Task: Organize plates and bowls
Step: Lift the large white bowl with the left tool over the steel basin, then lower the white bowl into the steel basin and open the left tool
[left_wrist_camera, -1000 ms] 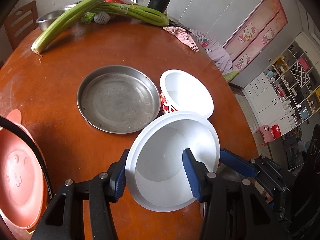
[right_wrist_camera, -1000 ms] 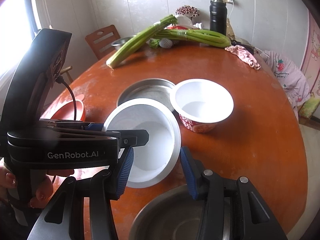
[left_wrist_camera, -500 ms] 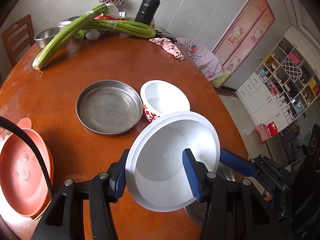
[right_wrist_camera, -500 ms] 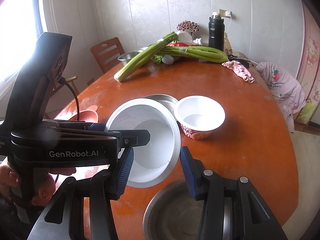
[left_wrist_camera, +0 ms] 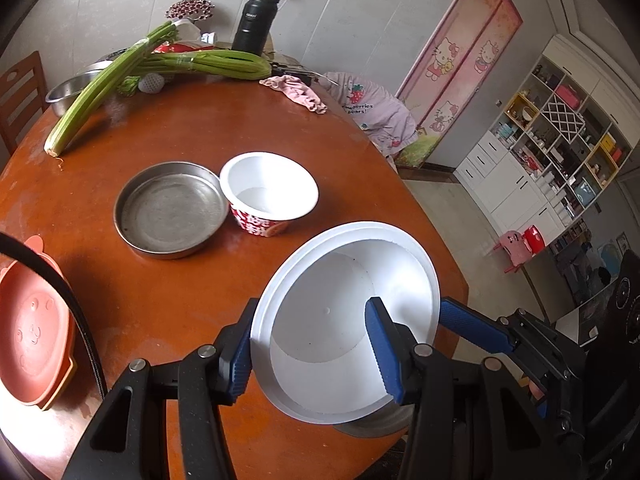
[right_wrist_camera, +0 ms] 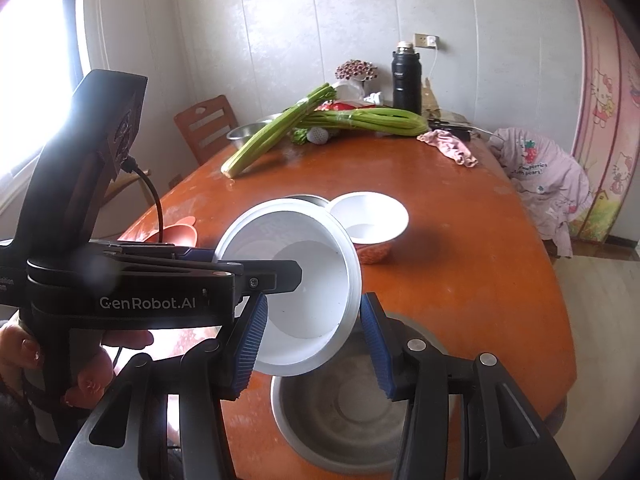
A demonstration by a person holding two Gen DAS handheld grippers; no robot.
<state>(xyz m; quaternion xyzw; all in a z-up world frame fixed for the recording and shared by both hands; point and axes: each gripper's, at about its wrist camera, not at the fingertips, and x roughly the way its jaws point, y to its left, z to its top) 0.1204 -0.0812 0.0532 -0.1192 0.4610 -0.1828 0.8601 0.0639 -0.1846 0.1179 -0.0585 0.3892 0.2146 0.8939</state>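
My left gripper [left_wrist_camera: 311, 306] is shut on a white bowl [left_wrist_camera: 320, 320], one pad outside its wall and one inside; the bowl hangs tilted above the near table edge. Under it a steel bowl [right_wrist_camera: 340, 400] sits in my right gripper [right_wrist_camera: 314, 300], which is shut on that bowl's left wall. In the right wrist view the white bowl [right_wrist_camera: 304, 280] shows just ahead of the right fingers. A flat steel plate [left_wrist_camera: 168, 208] and a red-and-white paper bowl [left_wrist_camera: 272, 196] touch at mid-table. An orange plate [left_wrist_camera: 32, 328] lies at the left edge.
Celery stalks [left_wrist_camera: 120, 76], a steel basin [left_wrist_camera: 68, 88], a black flask [left_wrist_camera: 256, 20] and a pink cloth [left_wrist_camera: 296, 92] crowd the far side of the round wooden table [left_wrist_camera: 200, 128]. A chair [left_wrist_camera: 20, 92] stands at the far left. A hand [right_wrist_camera: 92, 376] holds the left gripper.
Both grippers have risen and drawn back toward the near table edge, each carrying its bowl. The steel plate and paper bowl now look smaller and farther off.
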